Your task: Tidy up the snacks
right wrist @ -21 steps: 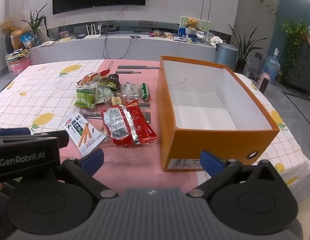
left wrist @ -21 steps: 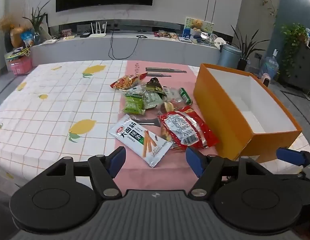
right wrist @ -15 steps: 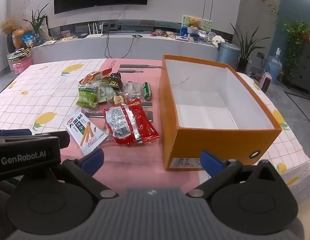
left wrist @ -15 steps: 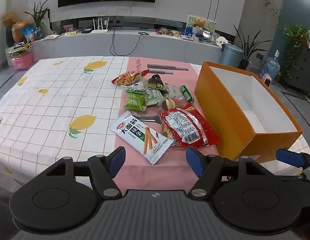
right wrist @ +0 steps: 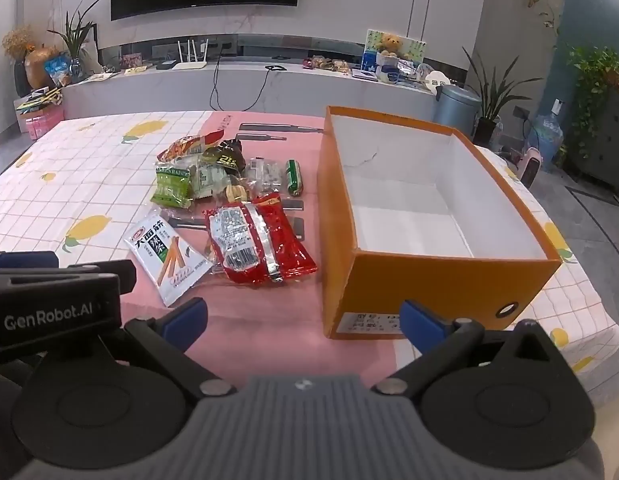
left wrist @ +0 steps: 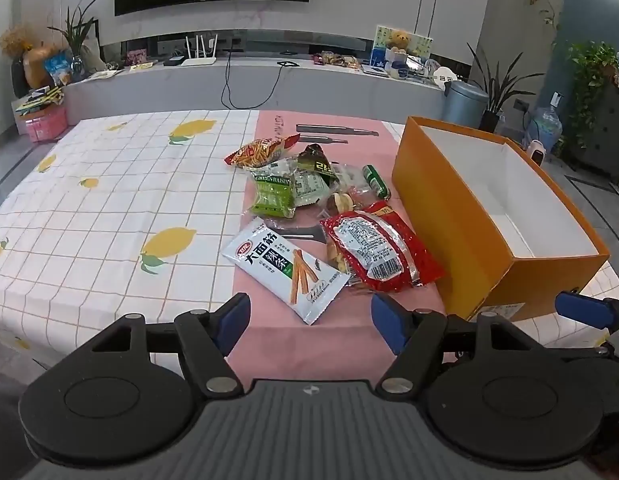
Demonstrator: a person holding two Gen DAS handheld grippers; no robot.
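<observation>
On my worktop (left wrist: 109,208): one orange box (right wrist: 433,276), open-topped, right of the snack pile; one red packet (left wrist: 379,250) beside one white stick-snack packet (left wrist: 287,266), green raisin packet (left wrist: 271,196) behind; my left claw (left wrist: 309,320) and right claw (right wrist: 303,320) both released, grasping nothing.

Your table carries a white tablecloth (left wrist: 109,208) gridded in thin orange lines, with yellow lemons on green leaves, and a plain pink runner (left wrist: 329,344) down the middle. The box (right wrist: 437,280) is orange outside, white inside. One packet (left wrist: 287,270) is white with orange sticks and green lettering; one bag (left wrist: 379,252) is glossy red; one pouch (left wrist: 271,196) is green.
</observation>
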